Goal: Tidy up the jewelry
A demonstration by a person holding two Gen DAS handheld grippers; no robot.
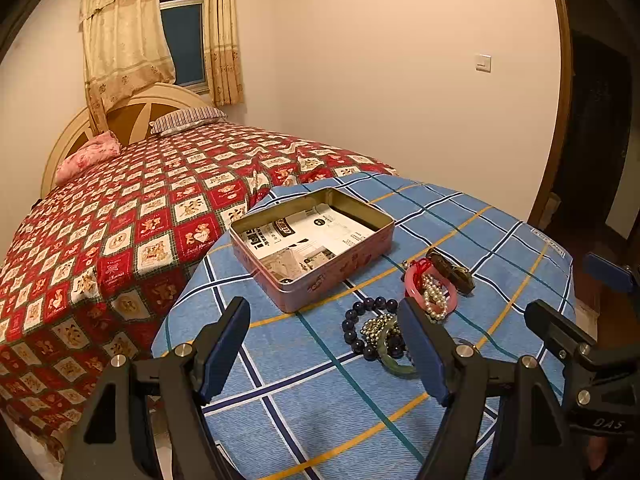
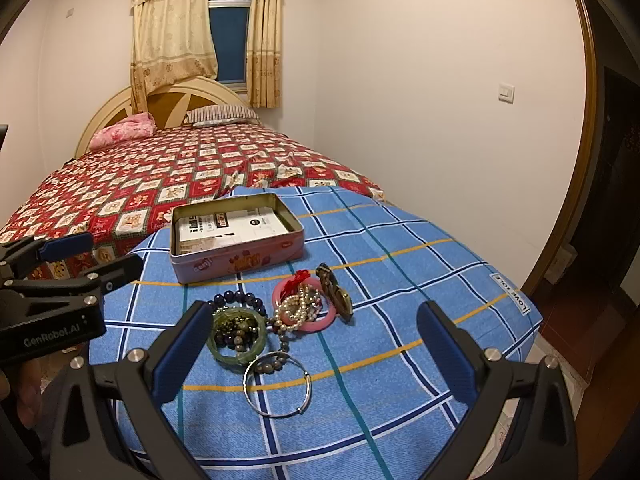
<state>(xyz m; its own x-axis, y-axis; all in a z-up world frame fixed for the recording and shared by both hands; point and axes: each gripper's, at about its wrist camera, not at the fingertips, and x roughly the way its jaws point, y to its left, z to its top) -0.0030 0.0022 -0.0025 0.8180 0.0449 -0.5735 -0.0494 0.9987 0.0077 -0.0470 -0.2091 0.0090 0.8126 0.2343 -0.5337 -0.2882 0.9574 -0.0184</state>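
Both hand-held grippers are held above the near edge of the blue plaid cloth [image 2: 400, 240], spread wide with nothing between their fingers: the left gripper [image 1: 324, 350] is aimed toward the open tin, and the right gripper [image 2: 316, 348] is poised over the heap of jewelry. Little of the task appears to have been done. The pink tin box [image 2: 236, 266] stands open on the cloth, lined with printed paper, and only one small dark item can be made out in its near corner in the left wrist view; what it is cannot be told. Outside the tin, just in front of it, a dark blue bead bracelet [image 1: 360, 312], a green jade bangle [image 2: 236, 354], a thin silver bangle [image 2: 276, 412], a pink bangle [image 2: 320, 322] with a pearl strand [image 2: 298, 308] lying across it and a dark ornate piece [image 2: 338, 292] are clustered, several touching or overlapping, so separation is judged necessary before single pieces can be lifted. Open cloth is left to the right of the heap and between heap and tin for approach. The cloth falls away at its rounded right and near edges, and the red patterned bedspread [image 1: 120, 240] lies to the left; pieces pushed outward could be lost over those edges.
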